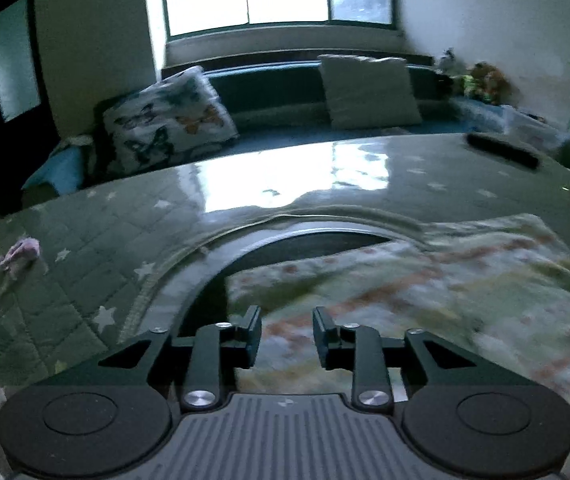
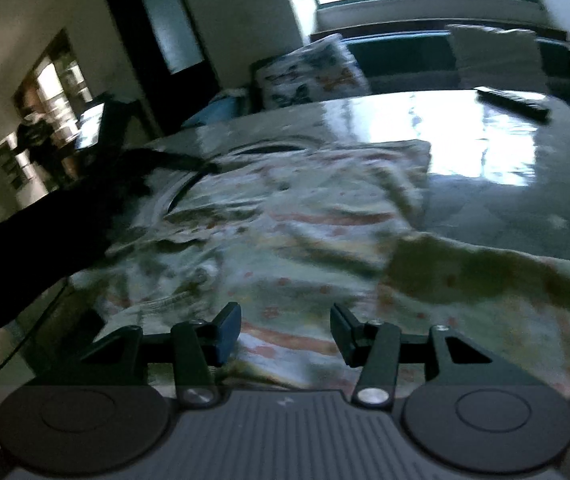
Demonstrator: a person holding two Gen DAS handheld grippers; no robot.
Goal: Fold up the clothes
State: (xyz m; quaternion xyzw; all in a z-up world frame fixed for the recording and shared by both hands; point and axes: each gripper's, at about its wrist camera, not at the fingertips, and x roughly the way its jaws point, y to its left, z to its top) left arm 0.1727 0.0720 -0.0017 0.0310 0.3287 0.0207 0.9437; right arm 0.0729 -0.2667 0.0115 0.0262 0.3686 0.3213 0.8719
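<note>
One garment, pale with a faint orange print, lies crumpled on my table, spread from the near edge toward the middle. Under my left gripper its left border runs straight back from the fingers, with a dark curved opening in the cover just beyond. Jaws there stand partly apart over the cloth with nothing pinched between them. My right gripper hangs over the near hem, jaws wider and likewise empty. A fold rises to my right. Past the far cloth edge the glossy top is bare up to a dark remote near the back rim. A small pink scrap sits far left. Cushions line the bench behind.
</note>
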